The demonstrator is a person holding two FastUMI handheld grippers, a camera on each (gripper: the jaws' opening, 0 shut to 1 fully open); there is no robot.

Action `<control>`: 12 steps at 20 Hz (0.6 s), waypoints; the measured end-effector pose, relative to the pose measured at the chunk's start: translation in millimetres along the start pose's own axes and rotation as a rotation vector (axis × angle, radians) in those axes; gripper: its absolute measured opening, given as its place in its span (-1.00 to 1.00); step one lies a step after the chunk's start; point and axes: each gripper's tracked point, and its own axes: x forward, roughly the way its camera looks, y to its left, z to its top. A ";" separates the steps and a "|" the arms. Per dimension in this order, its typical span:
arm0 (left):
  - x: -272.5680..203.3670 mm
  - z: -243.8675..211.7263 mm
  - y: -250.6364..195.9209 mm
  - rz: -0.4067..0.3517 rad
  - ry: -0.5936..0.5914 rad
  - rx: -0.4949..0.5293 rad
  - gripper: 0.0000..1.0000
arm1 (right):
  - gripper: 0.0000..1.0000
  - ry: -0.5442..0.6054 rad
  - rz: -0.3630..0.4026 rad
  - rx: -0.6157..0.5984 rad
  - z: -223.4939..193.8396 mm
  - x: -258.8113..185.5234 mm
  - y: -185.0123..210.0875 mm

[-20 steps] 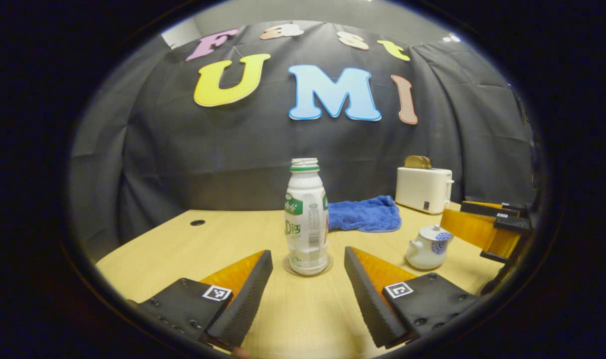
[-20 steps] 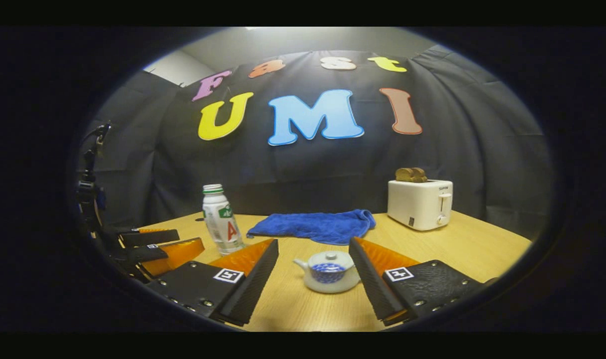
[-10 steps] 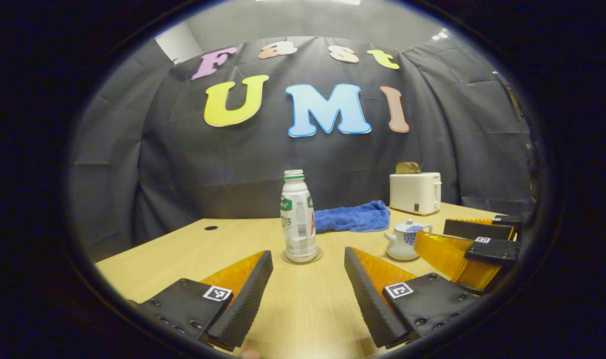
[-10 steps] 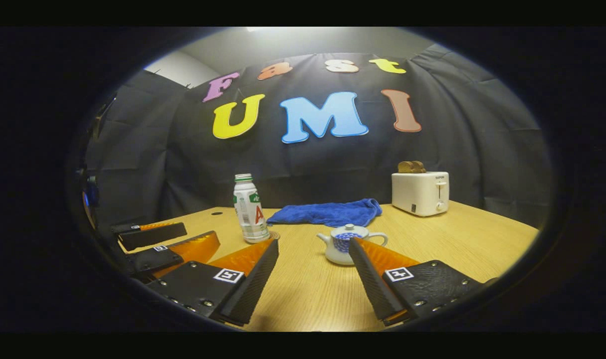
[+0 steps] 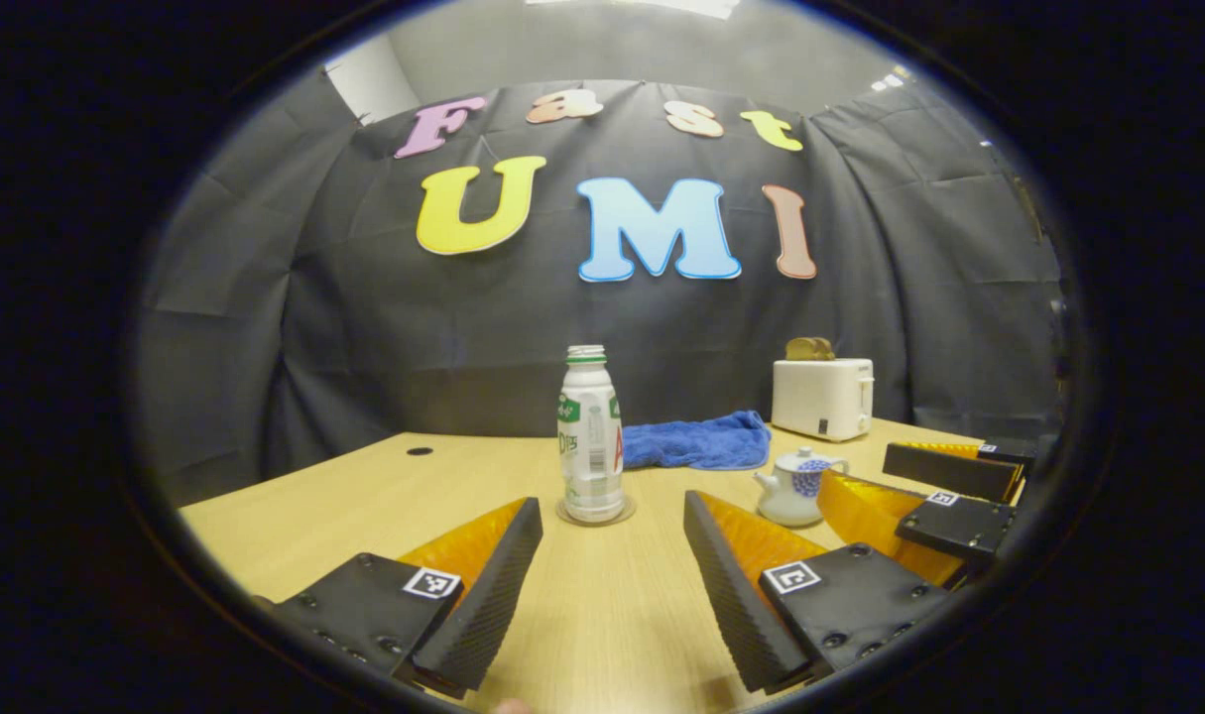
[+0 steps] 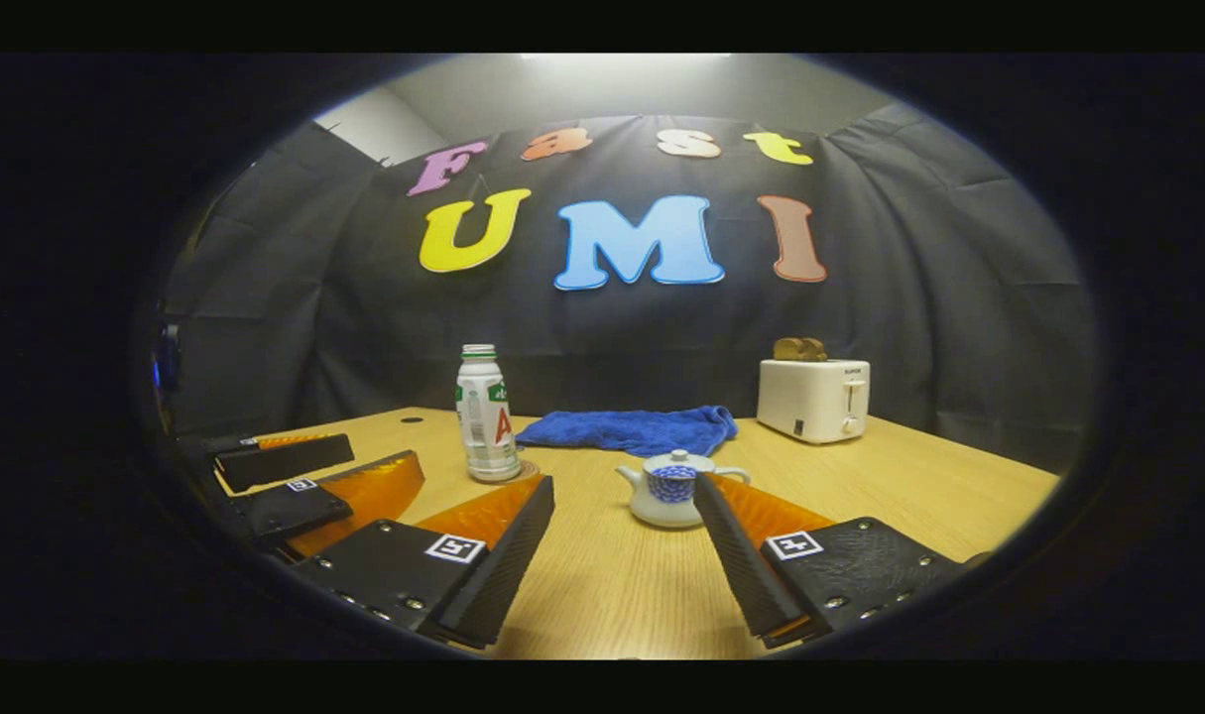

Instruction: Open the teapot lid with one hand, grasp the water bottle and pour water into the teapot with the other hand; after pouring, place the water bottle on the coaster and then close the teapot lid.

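1. While the left hand-held gripper [image 5: 612, 585] hangs over the pale wood-grain tabletop [image 5: 364, 496] with its two fingers spread wide and nothing between them, the water bottle [image 5: 591, 436] stands upright at the middle of the left gripper view, capless, on a round coaster [image 5: 596, 515].
2. Right of the bottle in that view sits the small white teapot [image 5: 790, 486] with a blue pattern, its lid [image 5: 803, 455] on; the bottle and the teapot are apart.
3. At the lower right of the left gripper view the right hand-held gripper [image 5: 944, 486] comes in from the edge, its nearer finger overlapping the teapot's right side in the picture; whether they touch I cannot tell.
4. Seen in the right gripper view, the right hand-held gripper [image 6: 622, 555] is also spread open and empty, with the teapot [image 6: 666, 491] just beyond the fingertips, centre frame.
5. Toward the lower left of that view lies the left hand-held gripper [image 6: 309, 476], fingers apart, low over the tabletop [image 6: 919, 486].
6. Behind the teapot a blue towel [image 6: 630, 430] lies crumpled, and at the right a white toaster [image 6: 812, 399] holds brown bread [image 6: 798, 349] in its slots.
7. A small dark round hole [image 5: 420, 451] marks the tabletop at the far left.
8. Creased black cloth [image 5: 364, 297] closes the back and sides, with a pale wall and ceiling [image 5: 602, 40] above it.
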 end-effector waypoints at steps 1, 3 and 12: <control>-0.8 0.3 1.2 0.000 -0.001 -0.006 1.00 | 0.75 0.001 -0.006 -0.007 -0.5 0.2 -0.9; -1.6 -0.1 0.9 0.001 -0.005 -0.004 1.00 | 0.75 0.005 -0.020 -0.003 -1.2 0.5 -3.7; 0.1 0.7 -17.3 -0.112 -0.009 -0.007 1.00 | 0.96 0.005 -0.096 0.001 -1.2 0.6 -13.5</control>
